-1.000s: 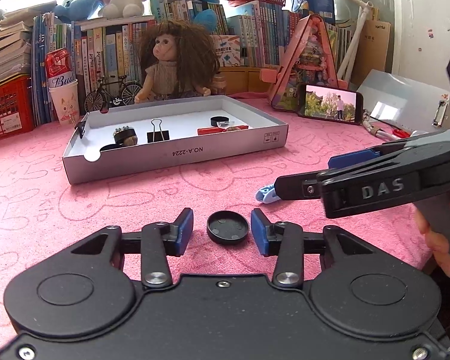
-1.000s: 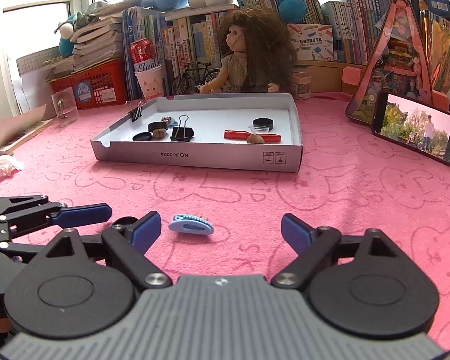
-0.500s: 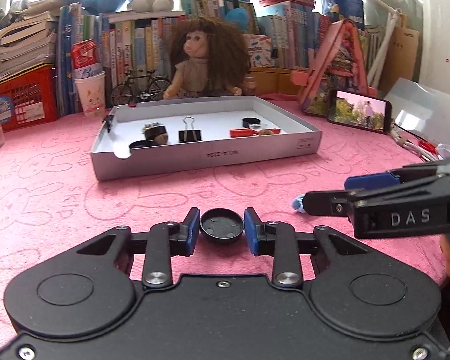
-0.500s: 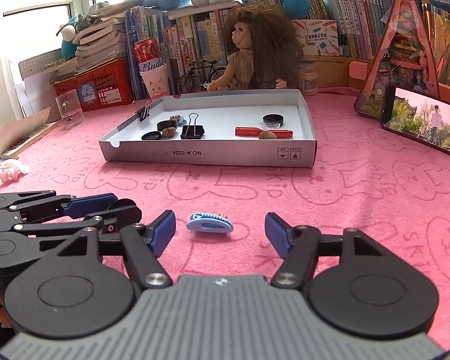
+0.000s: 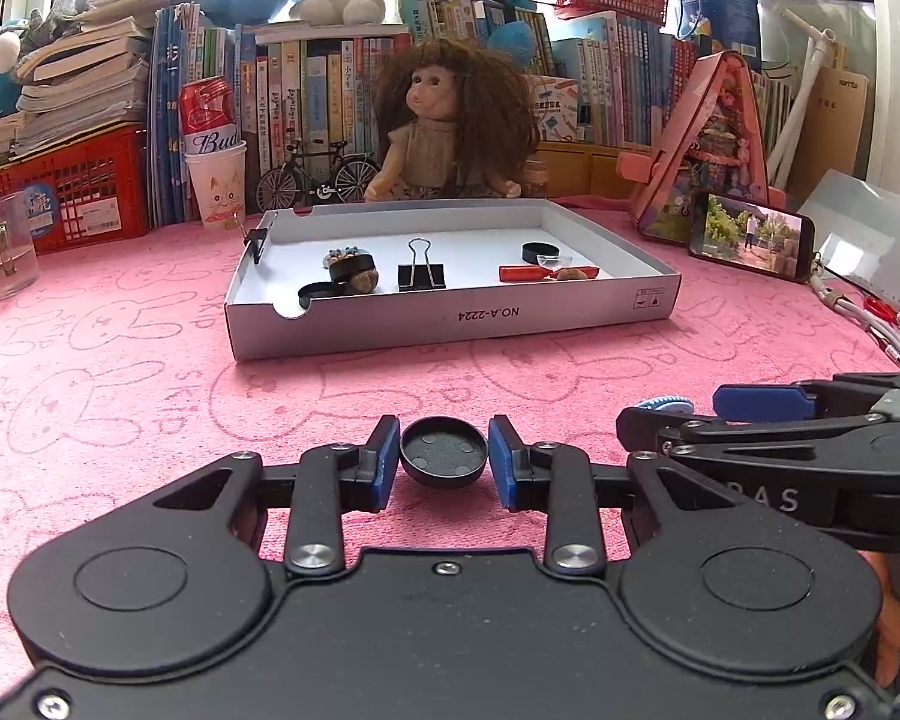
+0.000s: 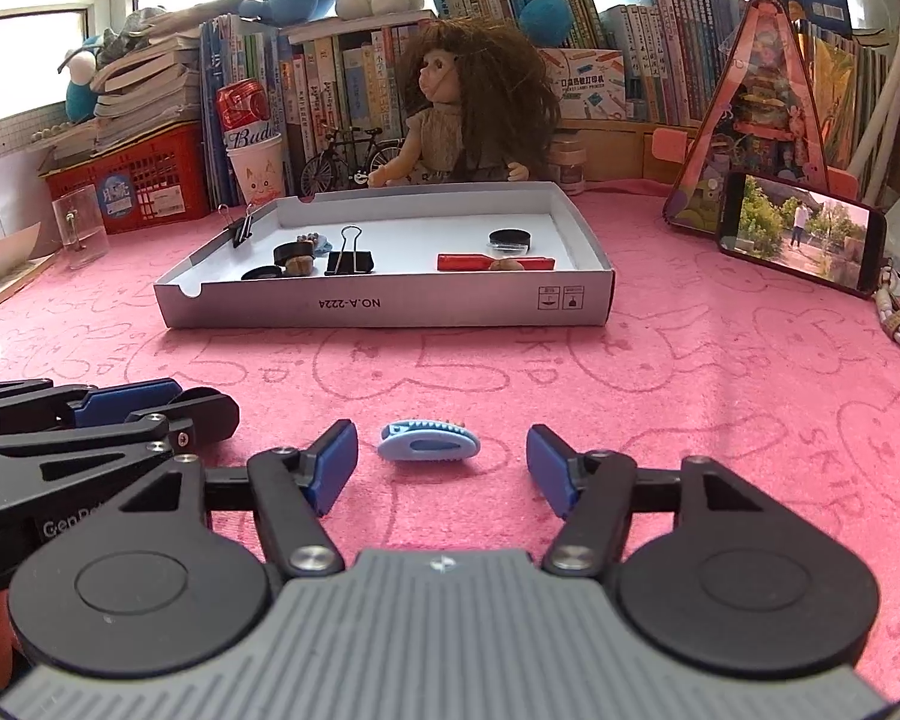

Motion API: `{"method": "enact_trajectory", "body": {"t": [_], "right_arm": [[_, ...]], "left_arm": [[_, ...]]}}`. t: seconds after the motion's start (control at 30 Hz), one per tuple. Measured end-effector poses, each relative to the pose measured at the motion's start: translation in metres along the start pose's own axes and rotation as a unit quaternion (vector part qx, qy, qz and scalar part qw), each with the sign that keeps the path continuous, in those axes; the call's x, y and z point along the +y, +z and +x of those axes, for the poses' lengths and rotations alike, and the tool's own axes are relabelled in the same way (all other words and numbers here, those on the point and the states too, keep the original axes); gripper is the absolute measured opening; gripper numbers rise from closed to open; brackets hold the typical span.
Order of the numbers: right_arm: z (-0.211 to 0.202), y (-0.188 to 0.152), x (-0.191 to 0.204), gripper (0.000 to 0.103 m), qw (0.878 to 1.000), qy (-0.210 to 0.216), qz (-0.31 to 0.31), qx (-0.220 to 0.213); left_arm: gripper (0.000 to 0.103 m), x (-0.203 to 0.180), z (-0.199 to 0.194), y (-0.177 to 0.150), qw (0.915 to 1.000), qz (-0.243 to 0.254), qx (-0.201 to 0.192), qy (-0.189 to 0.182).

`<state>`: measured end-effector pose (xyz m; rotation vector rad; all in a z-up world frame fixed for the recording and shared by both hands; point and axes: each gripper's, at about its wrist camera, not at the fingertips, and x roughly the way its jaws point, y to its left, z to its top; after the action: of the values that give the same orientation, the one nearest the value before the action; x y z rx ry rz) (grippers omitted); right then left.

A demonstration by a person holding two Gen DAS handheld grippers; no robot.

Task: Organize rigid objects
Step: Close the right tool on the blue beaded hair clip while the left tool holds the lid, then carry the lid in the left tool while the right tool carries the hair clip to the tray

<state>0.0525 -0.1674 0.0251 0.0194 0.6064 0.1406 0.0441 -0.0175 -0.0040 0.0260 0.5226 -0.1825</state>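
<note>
My left gripper (image 5: 444, 463) is shut on a round black cap (image 5: 444, 455), its blue pads (image 5: 384, 462) pressing both sides just above the pink cloth. A light blue hair clip (image 6: 429, 449) lies on the cloth between the fingers of my right gripper (image 6: 441, 469). Those jaws are closing and the pads (image 6: 336, 468) stand clear of the clip on both sides. Further back sits the white box lid (image 5: 450, 324), holding a black binder clip (image 5: 421, 276), black caps and a red piece. From the left wrist view, only the clip's tip (image 5: 666, 405) shows behind the right gripper's fingers.
Behind the box lid (image 6: 390, 306) are a doll (image 5: 450, 132), a model bicycle, books, a red crate (image 5: 72, 192) and a can in a paper cup. A glass mug (image 5: 3, 243) stands far left. At right a phone (image 5: 750, 237) leans, with cables beside it.
The left jaws closed onto the black cap. The right jaws narrowed around the blue hair clip, and the right gripper came nearer to it.
</note>
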Motion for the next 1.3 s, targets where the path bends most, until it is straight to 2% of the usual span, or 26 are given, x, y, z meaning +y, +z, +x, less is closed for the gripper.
{"method": "enact_trajectory", "body": {"t": [0.1,0.27,0.33,0.63,1.3], "right_arm": [[0.003,-0.001,0.004,0.065,1.0,-0.011,0.004,0.0],[0.005,0.0,0.005,0.048,1.0,-0.019,0.001,-0.003],[0.005,0.0,0.004,0.045,1.0,-0.015,0.003,-0.004],[0.01,0.008,-0.004,0.043,1.0,0.003,0.003,0.003],[0.016,0.02,-0.011,0.043,1.0,0.0,0.011,-0.007]], "left_arm": [[0.03,0.0,-0.001,0.0,1.0,0.0,-0.001,0.0],[0.03,0.0,-0.002,0.002,1.0,-0.004,-0.004,0.001],[0.03,0.0,-0.003,0.002,1.0,-0.004,-0.005,0.001],[0.03,0.002,-0.002,0.008,0.9999,-0.012,-0.008,0.001],[0.03,0.005,0.007,0.021,0.9997,-0.021,-0.009,0.0]]}}
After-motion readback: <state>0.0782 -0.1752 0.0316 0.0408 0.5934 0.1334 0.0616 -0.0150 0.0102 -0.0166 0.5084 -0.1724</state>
